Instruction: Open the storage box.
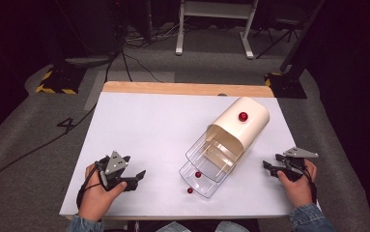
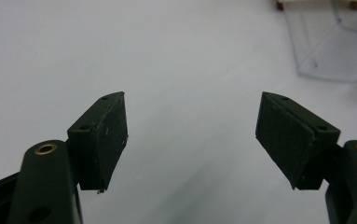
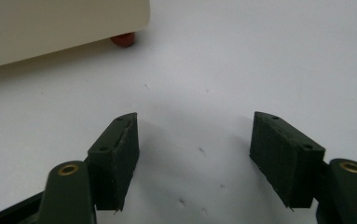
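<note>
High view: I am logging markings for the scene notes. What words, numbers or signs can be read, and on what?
"4": dark mark on the grey floor, left of the table.
Yellow-black hazard stripes, no text, on the stand base.
Nothing readable on the cream drawer unit.

We record a cream drawer cabinet (image 1: 240,123) with a rounded top lying at an angle on the desk's right half. Its two clear plastic drawers (image 1: 206,166) stand pulled out, the lower one farther. A red knob (image 1: 243,116) shows on its top.
</note>
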A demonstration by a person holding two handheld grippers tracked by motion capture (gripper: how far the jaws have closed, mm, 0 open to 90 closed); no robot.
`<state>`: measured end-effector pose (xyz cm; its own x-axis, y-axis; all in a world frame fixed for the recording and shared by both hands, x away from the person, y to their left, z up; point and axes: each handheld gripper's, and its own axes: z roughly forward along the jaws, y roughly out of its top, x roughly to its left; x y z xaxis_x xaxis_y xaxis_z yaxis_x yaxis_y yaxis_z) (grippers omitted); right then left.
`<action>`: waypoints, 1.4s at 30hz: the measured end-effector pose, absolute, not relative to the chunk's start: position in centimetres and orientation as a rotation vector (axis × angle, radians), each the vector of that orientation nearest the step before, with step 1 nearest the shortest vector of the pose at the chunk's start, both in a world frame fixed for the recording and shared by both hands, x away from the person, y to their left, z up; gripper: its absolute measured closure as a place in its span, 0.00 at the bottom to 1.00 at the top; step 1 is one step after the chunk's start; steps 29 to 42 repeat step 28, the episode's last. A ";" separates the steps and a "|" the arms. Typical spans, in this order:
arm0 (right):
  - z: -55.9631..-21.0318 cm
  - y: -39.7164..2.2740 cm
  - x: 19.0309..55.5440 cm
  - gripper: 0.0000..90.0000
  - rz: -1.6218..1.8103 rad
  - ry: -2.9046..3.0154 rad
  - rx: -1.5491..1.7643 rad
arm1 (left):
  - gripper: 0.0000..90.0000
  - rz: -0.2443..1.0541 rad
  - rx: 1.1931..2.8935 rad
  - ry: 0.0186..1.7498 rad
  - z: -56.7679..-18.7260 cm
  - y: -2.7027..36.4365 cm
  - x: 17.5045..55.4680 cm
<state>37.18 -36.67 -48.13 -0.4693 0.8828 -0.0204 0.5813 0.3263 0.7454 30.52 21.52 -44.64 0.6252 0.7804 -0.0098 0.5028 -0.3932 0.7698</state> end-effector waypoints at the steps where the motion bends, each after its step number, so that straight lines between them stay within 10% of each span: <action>1: -48.1 -36.7 37.2 0.37 0.956 2.172 1.291 | 0.28 0.430 2.092 1.038 -44.9 22.0 30.7; 42: -48.2 -36.7 37.1 0.37 0.954 2.168 1.287 | 0.22 0.392 2.202 1.022 -48.2 25.3 31.6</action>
